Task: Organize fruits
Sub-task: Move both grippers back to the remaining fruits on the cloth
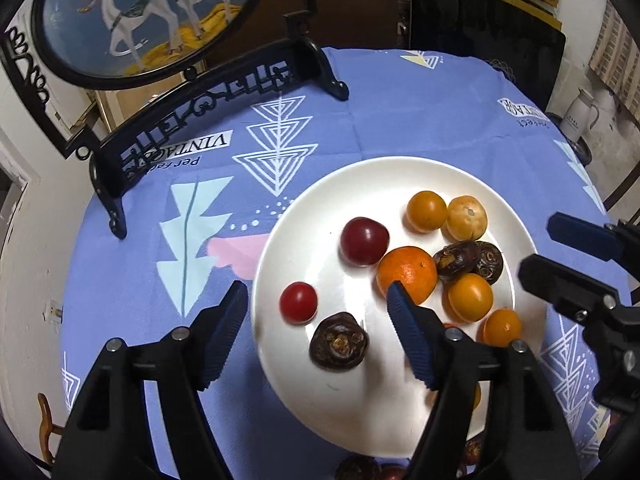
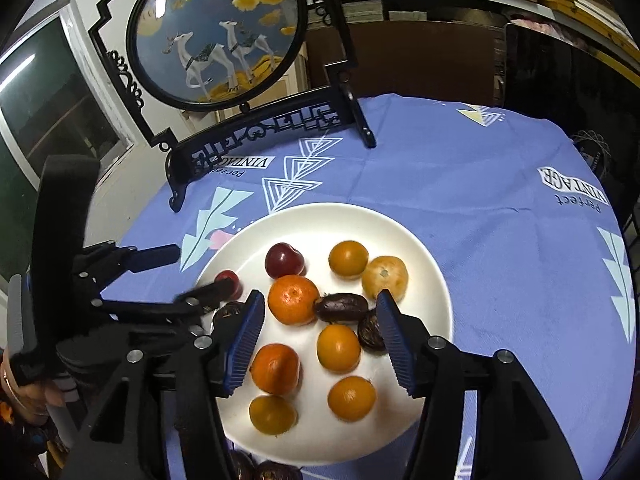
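A white plate (image 1: 320,208) (image 2: 424,264) on the blue cloth holds several fruits. My left gripper (image 1: 317,286) is open over its left part. A small red fruit (image 1: 298,302) and a dark brown wrinkled fruit (image 1: 339,344) lie below the gap, untouched. A dark red plum (image 1: 364,240) and a tangerine (image 1: 406,274) sit just beyond. My right gripper (image 2: 319,296) is open above the right cluster of tangerines (image 2: 275,368), yellow-orange fruits (image 2: 338,347) and a dark date (image 2: 340,307), holding nothing. Each gripper appears in the other's view: right gripper (image 1: 538,246), left gripper (image 2: 204,270).
A round deer painting in a black ornamental stand (image 1: 208,112) (image 2: 216,32) occupies the table's far left. Dark fruits (image 1: 356,470) (image 2: 276,472) lie off the plate at the near edge. A dark panel (image 1: 480,28) stands behind the table. A hand (image 2: 24,392) grips the left tool.
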Demonstrator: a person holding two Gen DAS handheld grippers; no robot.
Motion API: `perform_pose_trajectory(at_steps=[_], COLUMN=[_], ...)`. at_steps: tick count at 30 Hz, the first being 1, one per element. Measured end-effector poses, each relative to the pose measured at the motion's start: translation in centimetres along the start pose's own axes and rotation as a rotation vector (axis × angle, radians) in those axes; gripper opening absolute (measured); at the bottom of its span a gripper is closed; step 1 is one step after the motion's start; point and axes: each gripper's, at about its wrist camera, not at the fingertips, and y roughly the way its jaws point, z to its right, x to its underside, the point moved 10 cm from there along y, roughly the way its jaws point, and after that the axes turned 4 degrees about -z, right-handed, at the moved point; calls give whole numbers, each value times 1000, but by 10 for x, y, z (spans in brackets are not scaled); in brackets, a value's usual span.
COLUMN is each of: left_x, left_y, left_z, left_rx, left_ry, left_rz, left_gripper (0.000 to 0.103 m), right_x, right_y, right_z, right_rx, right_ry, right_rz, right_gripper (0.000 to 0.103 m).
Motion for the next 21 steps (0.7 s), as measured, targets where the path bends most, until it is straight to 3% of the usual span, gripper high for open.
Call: perform_pose_trajectory(at_steps=[9, 17, 21], left_x=[35, 105, 138], left_y=[-20, -27, -26], left_z=[-27, -42, -44], left_rx=[33, 50, 87], left_ry=[-90, -101, -128], left_rz=[-10, -66, -110], left_gripper=[74, 75, 75], right_x=[43, 151, 182], right_y=[-26, -19, -5], right_z=[0, -36, -44], right_rx=[-12, -40, -5], right_ry=[13, -175, -255], right_rz=[-22, -205, -263], right_gripper=[61, 61, 61])
